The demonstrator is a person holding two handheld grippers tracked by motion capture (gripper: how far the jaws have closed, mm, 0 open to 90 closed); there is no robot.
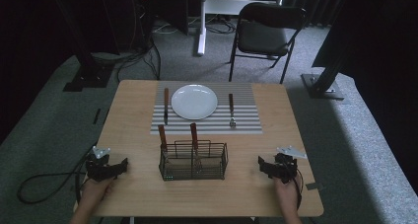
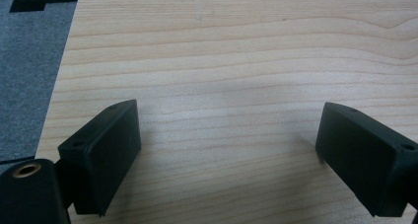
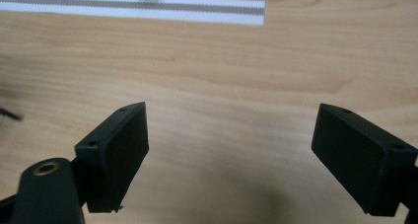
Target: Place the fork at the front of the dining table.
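Note:
A white plate [image 1: 193, 101] lies on a striped placemat [image 1: 246, 123] at the far middle of the wooden table [image 1: 133, 120]. Left of the plate is a wooden-handled knife [image 1: 166, 105], right of it a wooden-handled fork [image 1: 230, 109]. In front of the mat stands a black wire basket [image 1: 217, 161] with two wooden-handled utensils [image 1: 194, 135] upright in it. My left gripper [image 1: 118, 168] rests open near the table's front left corner, over bare wood [image 2: 226, 110]. My right gripper [image 1: 266, 167] rests open at the front right, nothing between its jaws; the mat's edge [image 3: 207, 14] lies ahead.
A black folding chair [image 1: 266, 34] stands beyond the table's far side, with a white table leg [image 1: 201, 21] beside it. Black stand bases [image 1: 323, 86] sit on the grey carpet at both sides. A cable [image 1: 44, 184] trails on the floor at the left.

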